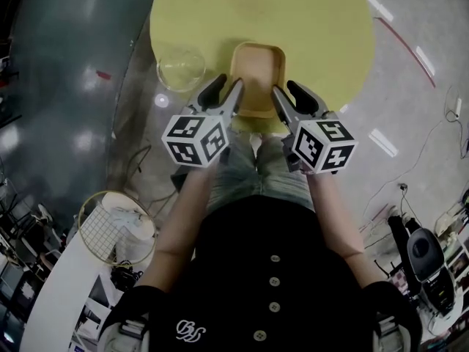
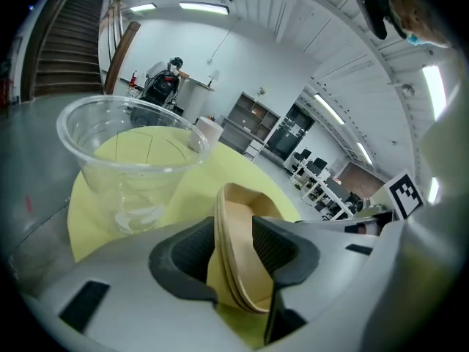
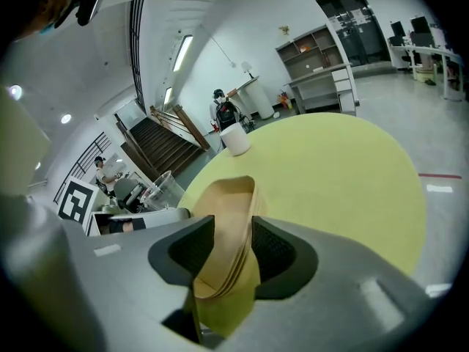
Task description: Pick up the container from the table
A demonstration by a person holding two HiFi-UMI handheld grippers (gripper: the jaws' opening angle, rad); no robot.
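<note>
A tan paper container (image 1: 258,75) rests on the round yellow table (image 1: 322,20) near its front edge. My left gripper (image 1: 229,88) straddles the container's left rim, my right gripper (image 1: 286,90) its right rim. In the left gripper view the thin rim of the container (image 2: 238,226) stands between the dark pads of the left gripper (image 2: 233,255), with a gap on each side. The right gripper view shows the same: the container's rim (image 3: 227,218) runs loose between the wide-set pads of the right gripper (image 3: 226,251). Both grippers are open.
A clear plastic cup (image 1: 180,67) stands on the table just left of the container, close to my left gripper. A white cup (image 3: 236,139) sits at the table's far edge. On the floor at the left is a round wire basket (image 1: 117,229). Cables trail at the right.
</note>
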